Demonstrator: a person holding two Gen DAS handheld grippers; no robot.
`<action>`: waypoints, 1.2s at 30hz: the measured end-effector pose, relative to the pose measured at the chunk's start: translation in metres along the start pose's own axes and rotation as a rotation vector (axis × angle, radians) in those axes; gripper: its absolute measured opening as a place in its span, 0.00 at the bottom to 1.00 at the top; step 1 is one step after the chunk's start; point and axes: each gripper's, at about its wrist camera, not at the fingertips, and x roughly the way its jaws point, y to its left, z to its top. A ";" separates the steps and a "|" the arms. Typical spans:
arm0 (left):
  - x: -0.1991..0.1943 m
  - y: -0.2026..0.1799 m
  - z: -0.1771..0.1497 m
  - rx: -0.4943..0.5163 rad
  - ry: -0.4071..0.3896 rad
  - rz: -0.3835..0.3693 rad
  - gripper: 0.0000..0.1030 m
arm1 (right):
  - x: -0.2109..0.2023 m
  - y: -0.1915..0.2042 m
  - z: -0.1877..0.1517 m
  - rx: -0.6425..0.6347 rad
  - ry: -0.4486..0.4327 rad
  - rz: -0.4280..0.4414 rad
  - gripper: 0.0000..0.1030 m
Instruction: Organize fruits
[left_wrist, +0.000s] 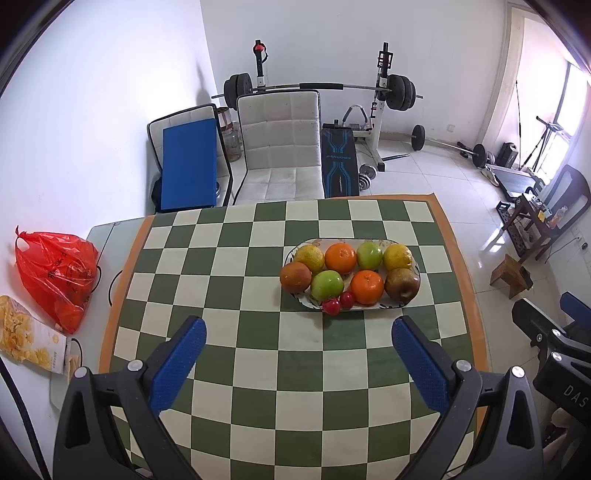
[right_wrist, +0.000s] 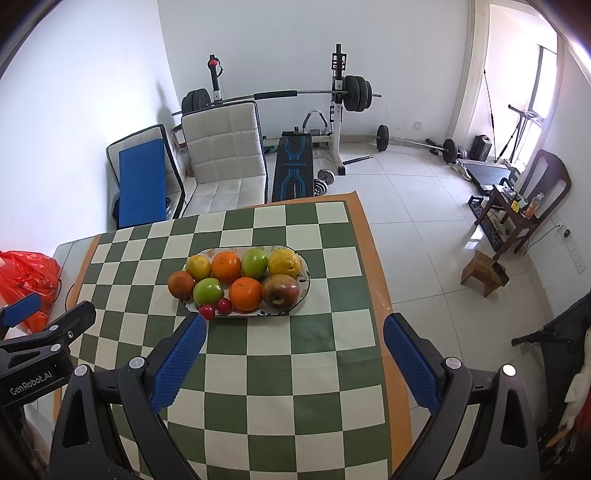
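Left gripper (left_wrist: 298, 334) w/ blue ribbed pads spread wide, nothing between them; hovers over the green-and-cream checkered tablecloth (left_wrist: 258, 369), short of the fruit. Right gripper (right_wrist: 294, 330) likewise spread wide & holding nothing; its left pad tip sits just beside the plate's near-left corner in view.

Oval white patterned plate (left_wrist: 373, 305) lies toward the far right part of the cloth, well in from the orange border; packed in 2 rows: back row yellowish citrus (left_wrist: 309, 257), orange (left_wrist: 340, 257), green apple (left_wrist: 369, 255), yellow lemon-like fruit (left_wrist: 398, 257); front row reddish-brown fruit (left_wrist: 295, 277), 2nd green apple (left_wrist: 327, 285), 2nd orange (left_wrist: 366, 287), brownish apple (left_wrist: 402, 283). Two small red cherry-like fruits (left_wrist: 339, 303) at the near rim, one seeming to overhang it.

Bare cloth on the near side & left of plate; right table edge drops to white tile floor (right_wrist: 424, 221). Red plastic bag (left_wrist: 55, 277) & yellow snack packet (left_wrist: 26, 338) off the cloth at left; white padded chair (left_wrist: 280, 147) behind the far edge.
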 end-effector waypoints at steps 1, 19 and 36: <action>-0.001 0.000 0.000 0.001 0.001 0.000 1.00 | 0.000 0.000 0.000 -0.001 0.000 0.000 0.96; -0.005 -0.001 -0.003 -0.004 -0.006 -0.009 1.00 | 0.000 0.003 -0.007 0.003 -0.008 0.009 0.96; -0.010 0.000 0.001 0.006 -0.018 -0.017 1.00 | -0.008 0.015 -0.007 -0.002 -0.013 0.021 0.96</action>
